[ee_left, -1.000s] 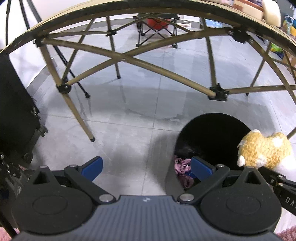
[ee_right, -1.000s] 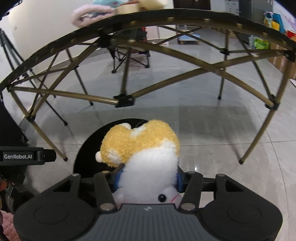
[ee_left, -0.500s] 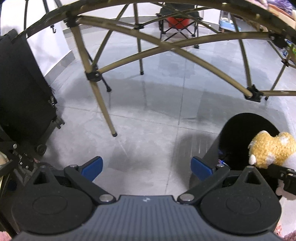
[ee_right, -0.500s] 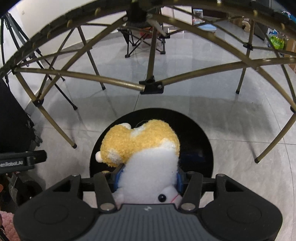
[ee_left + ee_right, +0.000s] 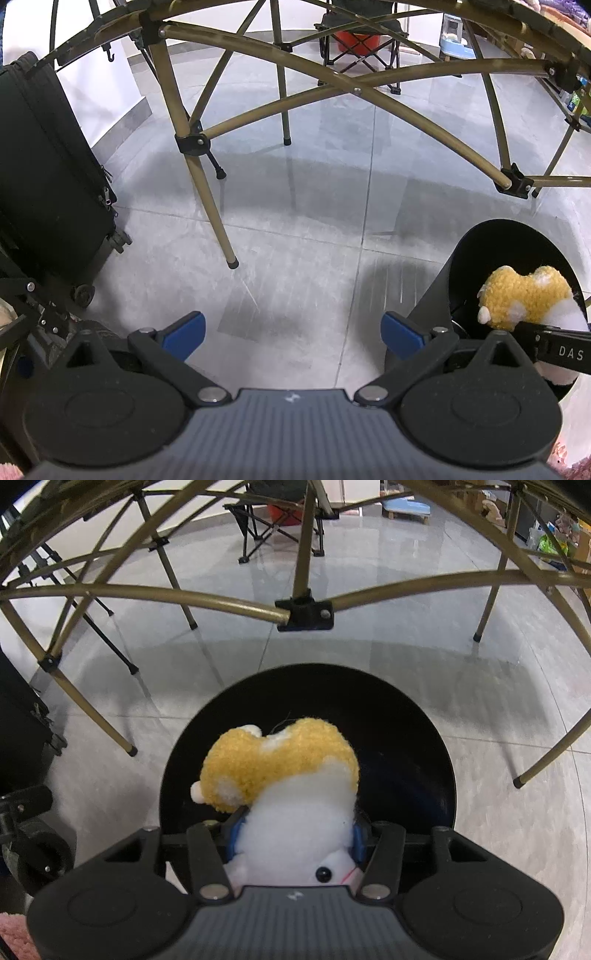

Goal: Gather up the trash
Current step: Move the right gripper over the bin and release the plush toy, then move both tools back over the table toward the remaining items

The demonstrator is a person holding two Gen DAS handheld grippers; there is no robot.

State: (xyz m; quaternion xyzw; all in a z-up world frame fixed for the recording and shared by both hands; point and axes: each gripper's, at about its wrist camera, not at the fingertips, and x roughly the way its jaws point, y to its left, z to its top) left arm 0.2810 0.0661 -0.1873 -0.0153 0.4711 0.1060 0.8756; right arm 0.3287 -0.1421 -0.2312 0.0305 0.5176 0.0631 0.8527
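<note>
Two blue-padded fingers of the left claw stand wide apart in the left wrist view, released, with nothing between them but grey tiled floor. To the right of that claw stands a black round bin, its open mouth facing up. Over the mouth hangs a yellow and white plush toy, and a black finger of the right claw crosses just below the toy. A black suitcase stands at the left, and the brass-coloured legs of a folding table cross the floor behind.

In the right wrist view, the right claw is clenched on the plush toy: both blue pads press into its white body from either side. The toy's yellow part points away from the camera, directly above the dark opening of the bin. The table frame arches over the bin, and a folding chair stands farther back.
</note>
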